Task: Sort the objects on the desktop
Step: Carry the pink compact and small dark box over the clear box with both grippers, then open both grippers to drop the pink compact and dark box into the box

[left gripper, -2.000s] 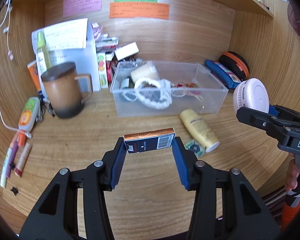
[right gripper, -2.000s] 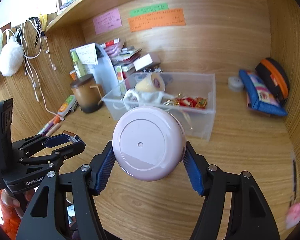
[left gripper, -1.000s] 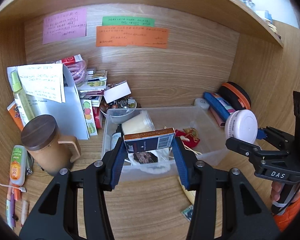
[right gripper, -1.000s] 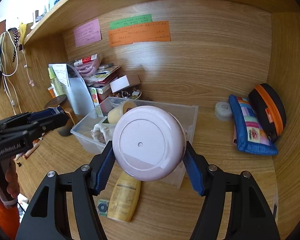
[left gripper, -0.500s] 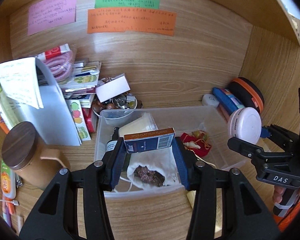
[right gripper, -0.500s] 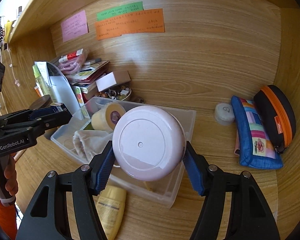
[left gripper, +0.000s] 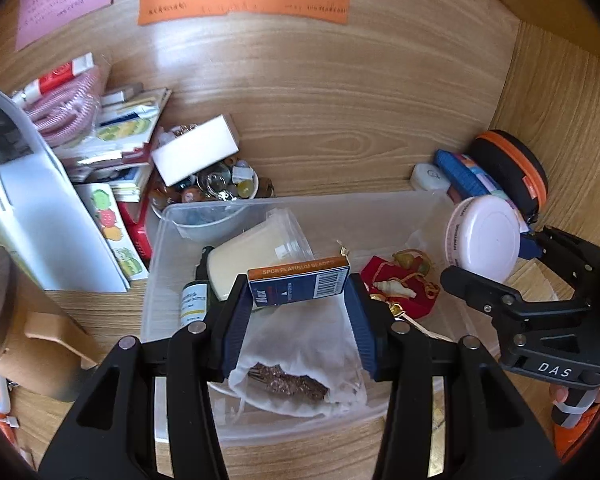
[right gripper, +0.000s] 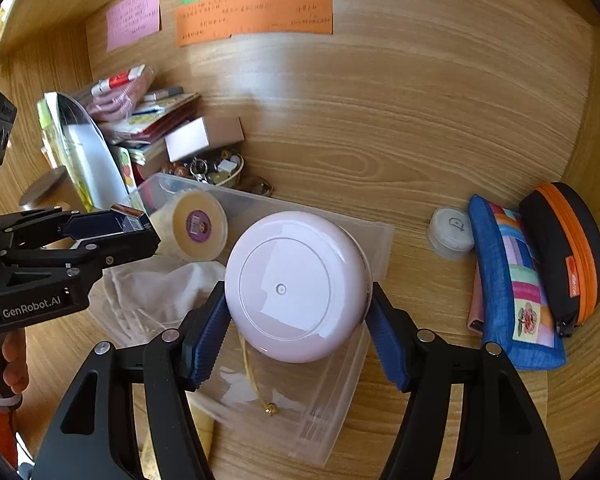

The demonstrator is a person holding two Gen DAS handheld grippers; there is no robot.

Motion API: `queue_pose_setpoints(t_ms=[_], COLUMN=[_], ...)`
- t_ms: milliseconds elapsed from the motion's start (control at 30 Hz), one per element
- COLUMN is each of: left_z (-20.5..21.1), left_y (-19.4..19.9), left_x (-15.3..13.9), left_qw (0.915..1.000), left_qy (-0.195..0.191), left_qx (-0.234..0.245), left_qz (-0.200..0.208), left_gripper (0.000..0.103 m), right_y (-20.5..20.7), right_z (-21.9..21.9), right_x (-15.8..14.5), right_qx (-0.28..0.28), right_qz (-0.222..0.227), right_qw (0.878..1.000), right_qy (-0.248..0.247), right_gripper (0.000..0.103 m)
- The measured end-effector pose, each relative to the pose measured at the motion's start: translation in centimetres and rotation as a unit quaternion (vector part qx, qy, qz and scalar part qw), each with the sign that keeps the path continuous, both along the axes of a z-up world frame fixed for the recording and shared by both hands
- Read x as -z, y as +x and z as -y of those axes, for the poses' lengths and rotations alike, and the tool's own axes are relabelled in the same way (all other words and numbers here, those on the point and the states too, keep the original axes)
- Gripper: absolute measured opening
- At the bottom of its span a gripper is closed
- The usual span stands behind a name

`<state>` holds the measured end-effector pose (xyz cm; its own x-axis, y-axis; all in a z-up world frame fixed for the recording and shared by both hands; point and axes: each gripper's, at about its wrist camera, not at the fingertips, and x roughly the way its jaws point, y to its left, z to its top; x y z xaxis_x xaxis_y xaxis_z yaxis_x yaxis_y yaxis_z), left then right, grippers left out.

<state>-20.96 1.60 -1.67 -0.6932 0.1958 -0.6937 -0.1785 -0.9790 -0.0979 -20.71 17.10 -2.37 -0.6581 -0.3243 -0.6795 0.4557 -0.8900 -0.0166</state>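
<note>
My left gripper point(left gripper: 298, 292) is shut on a small blue and orange blade box point(left gripper: 299, 286), held above the clear plastic bin point(left gripper: 156, 264). In the right wrist view that same gripper point(right gripper: 140, 226) hangs over the bin's left end with the box point(right gripper: 130, 216). My right gripper point(right gripper: 296, 320) is shut on a round pale pink jar point(right gripper: 296, 286), lid facing the camera, above the bin's right part point(right gripper: 340, 392). The jar point(left gripper: 484, 238) also shows at the right of the left wrist view. Inside the bin lie a white cloth pouch point(left gripper: 300, 356), a tape roll point(right gripper: 198, 224) and a red trinket point(left gripper: 400, 288).
A brown lidded mug point(left gripper: 16, 320) stands left of the bin. Behind it are a white folder point(left gripper: 40, 208), stacked booklets and a bowl of trinkets point(left gripper: 208, 188). To the right lie a small white pot point(right gripper: 450, 232), a blue patchwork pouch point(right gripper: 516, 288) and a black-orange case point(right gripper: 564, 248). Sticky notes hang on the back wall.
Both grippers have moved forward and down over the bin, which now looks larger and nearer. The box and the jar stay held as before.
</note>
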Motion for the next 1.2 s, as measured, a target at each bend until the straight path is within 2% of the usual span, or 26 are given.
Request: queue_pose_setpoints(t_ms=[267, 400, 700, 867, 1200], left_z=[0.1, 0.6, 0.4, -0.4, -0.1], left_y=[-1.0, -1.2, -0.9, -0.8, -0.7], left_x=[1.7, 2.6, 2.9, 3.3, 3.1], left_qw=[0.9998, 0.9995, 0.9993, 0.9979, 0.9983], left_qy=[-0.008, -0.011, -0.027, -0.061, -0.054], left_qx=[0.000, -0.005, -0.004, -0.005, -0.002], left_qz=[0.019, 0.030, 0.025, 0.024, 0.024], left_gripper=[0.047, 0.048, 0.048, 0.051, 0.054], right_y=[-2.4, -3.0, -3.3, -3.0, -2.2], right_z=[1.3, 2.2, 3.9, 4.4, 4.9], right_x=[1.5, 1.7, 2.4, 2.8, 3.4], right_qx=[-0.017, -0.019, -0.028, -0.031, -0.032], right_qz=[0.025, 0.023, 0.015, 0.007, -0.005], right_qw=[0.999, 0.999, 0.996, 0.994, 0.990], right_qy=[0.025, 0.041, 0.077, 0.103, 0.135], right_gripper=[0.062, 0.062, 0.062, 0.062, 0.064])
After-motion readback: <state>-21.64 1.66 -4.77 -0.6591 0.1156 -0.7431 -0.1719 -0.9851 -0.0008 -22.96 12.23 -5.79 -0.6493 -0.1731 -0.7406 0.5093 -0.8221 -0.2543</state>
